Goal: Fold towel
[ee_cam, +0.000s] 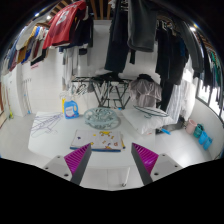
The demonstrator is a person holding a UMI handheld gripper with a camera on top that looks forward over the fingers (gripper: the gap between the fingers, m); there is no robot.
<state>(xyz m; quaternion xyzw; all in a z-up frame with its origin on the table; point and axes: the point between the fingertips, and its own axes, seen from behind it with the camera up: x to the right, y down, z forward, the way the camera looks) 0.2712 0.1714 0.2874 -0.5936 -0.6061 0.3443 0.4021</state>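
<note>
Just ahead of the tongs [112, 160], which sit apart and empty, the towel [102, 119] lies crumpled on the table [40, 140]. Looks like folding hasn't started, so next you'd reach forward and grab an edge.

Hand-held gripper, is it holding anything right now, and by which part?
Nothing is held. The hand-held gripper is open, with only bare table between its fingers; the towel lies beyond them.

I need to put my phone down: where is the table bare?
Bare table lies left of the claw, below the blue bottle. Crowded: the towel and paper just ahead of the open fingers, and blue things far right.
</note>
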